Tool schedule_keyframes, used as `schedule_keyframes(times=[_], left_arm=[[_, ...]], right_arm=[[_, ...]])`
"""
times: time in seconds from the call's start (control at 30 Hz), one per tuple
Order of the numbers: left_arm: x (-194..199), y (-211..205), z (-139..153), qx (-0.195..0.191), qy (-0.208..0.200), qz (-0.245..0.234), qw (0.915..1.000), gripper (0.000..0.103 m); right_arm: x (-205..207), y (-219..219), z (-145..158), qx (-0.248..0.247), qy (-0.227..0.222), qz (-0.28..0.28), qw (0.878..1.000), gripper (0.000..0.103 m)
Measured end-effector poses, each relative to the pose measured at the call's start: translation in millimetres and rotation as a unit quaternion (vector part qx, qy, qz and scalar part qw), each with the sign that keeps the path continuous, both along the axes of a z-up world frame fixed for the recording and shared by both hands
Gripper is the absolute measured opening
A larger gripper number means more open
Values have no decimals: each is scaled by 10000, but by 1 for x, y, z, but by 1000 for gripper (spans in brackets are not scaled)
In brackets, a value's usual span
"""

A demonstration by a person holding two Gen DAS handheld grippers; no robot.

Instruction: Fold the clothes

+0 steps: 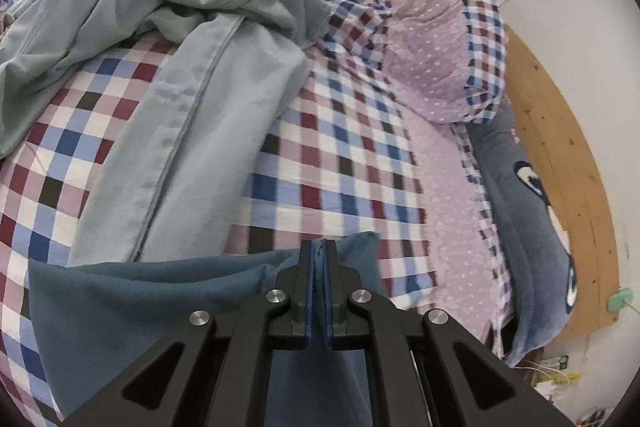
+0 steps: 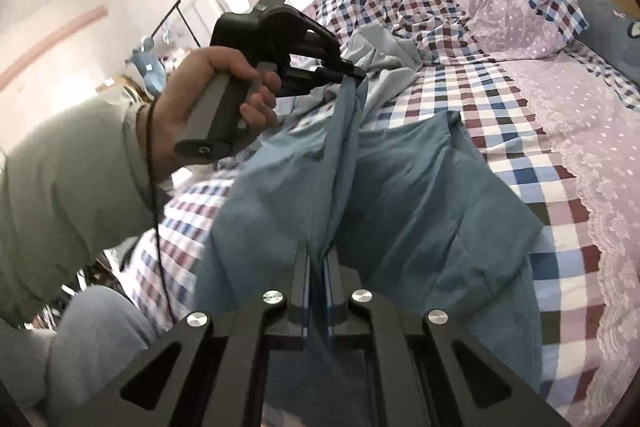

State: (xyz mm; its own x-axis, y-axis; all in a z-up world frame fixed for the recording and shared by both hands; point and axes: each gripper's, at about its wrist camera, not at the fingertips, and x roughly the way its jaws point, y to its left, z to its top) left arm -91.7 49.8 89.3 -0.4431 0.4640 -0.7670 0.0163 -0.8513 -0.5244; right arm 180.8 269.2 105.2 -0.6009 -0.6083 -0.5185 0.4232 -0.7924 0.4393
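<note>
A: What has the left gripper got?

B: Its jaws are pressed together on a fold of the teal garment. A thin edge of the cloth shows between the blue pads, and the rest hangs off to the left of the jaws and below them.

A: And the right gripper?

B: Closed as well, jaws nearly touching, with a bunched ridge of the same teal garment pinched between them. From there the cloth runs straight ahead of the jaws up to the left gripper, which the right wrist view shows nipping the far end of that ridge.

A: So the garment is strung between the two?

B: Yes, along one taut crease, and the loose panels drop on both sides of it onto the bed.

A: Who holds the left tool?

B: A person's hand wrapped around its grey handle, with a pale green sleeve behind it.

A: Anything else ahead of the left jaws?

B: A second, paler grey-green garment lies beyond them, one long strip with a seam reaching toward the jaws and the rest crumpled farther off, upper left. It rests on the checked bedcover. Far ahead and right of the jaws sits a lilac dotted pillow, with a blue blanket against the wooden headboard.
</note>
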Motion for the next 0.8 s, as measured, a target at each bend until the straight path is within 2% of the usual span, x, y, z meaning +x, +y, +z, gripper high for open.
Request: schedule_keyframes(times=[0.17,0.27,0.37,0.43,0.53,0.6,0.63,0.67,0.7,0.73,0.77,0.8], left_arm=[[1,24,25,221,141,-221,9994,2],[-1,39,37,332,236,-305,9987,2],[-11,54,41,292,274,-320,9987,3],[-24,64,29,178,168,-273,9993,3],[-48,81,-4,-63,-83,-225,9997,3],[-61,85,-24,-186,-245,-179,9994,4],[-65,84,-31,-130,-326,-149,9993,5],[-67,82,-36,-23,-368,-136,9992,14],[-66,76,-36,146,-334,-134,9992,23],[-62,69,-34,302,-245,-124,9992,50],[-53,61,-29,406,-119,-120,9990,72],[-43,51,-23,471,22,-121,9988,76]], right_arm=[[3,28,30,-537,16,-214,9983,4],[-5,48,42,-761,-150,-450,9960,4],[-30,65,26,-743,-595,-728,9928,4],[-50,72,1,-654,-999,-892,9888,4],[-74,82,-39,-498,-1622,-1112,9792,9],[-74,86,-43,-427,-1672,-1164,9781,16],[-73,88,-41,-402,-1620,-1178,9789,26],[-70,90,-37,-359,-1528,-1200,9803,41],[-65,93,-29,-308,-1344,-1239,9827,47],[-60,97,-22,-349,-1203,-1262,9841,50],[-56,102,-19,-419,-1159,-1282,9841,50],[-50,107,-16,-501,-1145,-1308,9835,50]])
